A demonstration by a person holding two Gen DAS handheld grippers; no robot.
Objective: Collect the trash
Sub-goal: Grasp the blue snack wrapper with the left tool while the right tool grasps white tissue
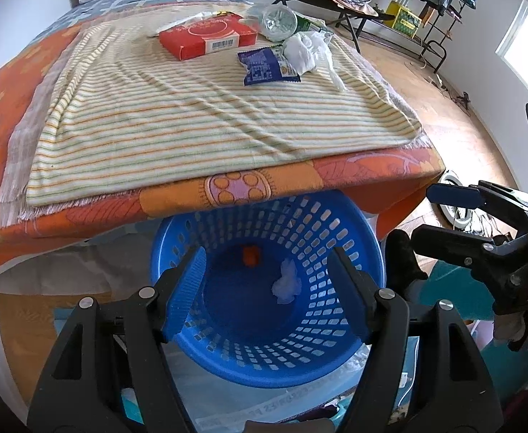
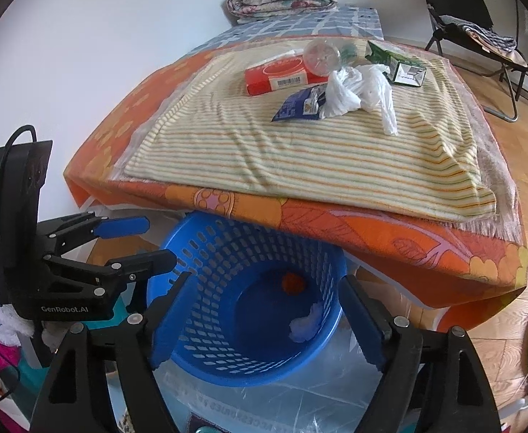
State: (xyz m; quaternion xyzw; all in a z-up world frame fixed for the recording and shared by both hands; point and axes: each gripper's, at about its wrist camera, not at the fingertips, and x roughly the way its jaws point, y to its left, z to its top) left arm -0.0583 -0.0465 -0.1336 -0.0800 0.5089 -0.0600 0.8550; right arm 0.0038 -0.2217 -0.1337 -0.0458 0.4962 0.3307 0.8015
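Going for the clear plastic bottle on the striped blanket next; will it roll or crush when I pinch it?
The clear bottle lies on its side, so a nudge could roll it. It looks empty and thin-walled, probably light and crushable. The red box beside it may block rolling that way.

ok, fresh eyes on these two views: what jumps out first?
The blue basket on the floor under the bed's foot edge, with a white wad and a small orange scrap already inside. Both claws, left and right, hang open over it, holding nothing. Behind, on the striped towel, a heap of trash: red box, blue wrapper, white plastic bag, clear bottle.
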